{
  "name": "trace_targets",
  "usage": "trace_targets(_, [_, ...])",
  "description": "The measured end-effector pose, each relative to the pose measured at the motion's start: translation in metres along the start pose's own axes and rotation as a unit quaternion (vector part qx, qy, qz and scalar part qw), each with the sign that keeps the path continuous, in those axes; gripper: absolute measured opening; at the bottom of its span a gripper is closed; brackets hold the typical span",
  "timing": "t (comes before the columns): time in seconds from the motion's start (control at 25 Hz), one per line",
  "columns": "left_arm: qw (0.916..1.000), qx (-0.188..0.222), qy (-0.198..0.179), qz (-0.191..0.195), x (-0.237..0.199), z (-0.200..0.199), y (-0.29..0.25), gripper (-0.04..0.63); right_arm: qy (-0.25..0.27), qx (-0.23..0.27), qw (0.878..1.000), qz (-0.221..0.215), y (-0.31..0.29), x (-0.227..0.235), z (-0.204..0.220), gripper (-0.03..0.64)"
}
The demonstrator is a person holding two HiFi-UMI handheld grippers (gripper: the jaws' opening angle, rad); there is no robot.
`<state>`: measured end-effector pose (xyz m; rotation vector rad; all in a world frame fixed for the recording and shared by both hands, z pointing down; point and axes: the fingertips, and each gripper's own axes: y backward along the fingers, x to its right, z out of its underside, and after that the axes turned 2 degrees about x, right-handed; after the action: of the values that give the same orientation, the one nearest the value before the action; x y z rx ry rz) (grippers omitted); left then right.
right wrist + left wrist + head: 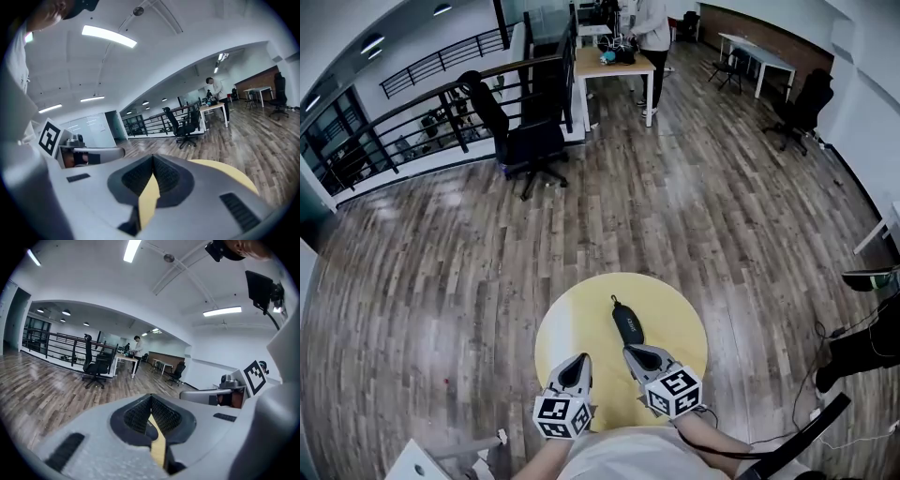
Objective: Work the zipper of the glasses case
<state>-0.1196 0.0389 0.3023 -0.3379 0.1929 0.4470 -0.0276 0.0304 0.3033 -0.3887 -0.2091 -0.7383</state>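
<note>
A black glasses case point(628, 322) lies on the round yellow table point(572, 323), its long axis pointing away from me and its zipper pull point(613, 301) at the far end. My right gripper point(639, 355) is shut and empty, its tip right at the case's near end. Left of it, my left gripper point(577, 367) is also shut and empty, a little apart from the case. In the left gripper view the jaws point(151, 398) meet, and a dark sliver of the case point(150, 426) shows through the gap. The right gripper view shows the gripper point(153, 158) shut over the yellow table point(225, 171).
Wood floor surrounds the table. A black office chair point(523, 141) stands far back left by a railing point(412, 122). A desk point(614, 64) with a person point(652, 28) is farther off. Cables and dark gear point(862, 349) lie at the right, and a white object point(417, 461) at the lower left.
</note>
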Motion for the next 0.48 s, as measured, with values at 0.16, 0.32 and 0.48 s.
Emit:
trace_targets(0.16, [0.9999,0.008,-0.008,0.009,0.008,-0.009,0.0,0.006,-0.008,-0.007,1.0,-0.01,0.005,-0.007,0.002,0.002])
trace_targets(0.32, [0.9995,0.0,-0.024,0.02,0.017,-0.008,-0.005,0.006,-0.019,-0.006,1.0,0.004,0.009,-0.006,0.005,0.002])
trace_targets(0.48, [0.9992,-0.008,-0.028,0.029,0.026,-0.002,-0.01,0.006,-0.028,-0.014,0.999,0.006,0.007,-0.003,0.014,0.002])
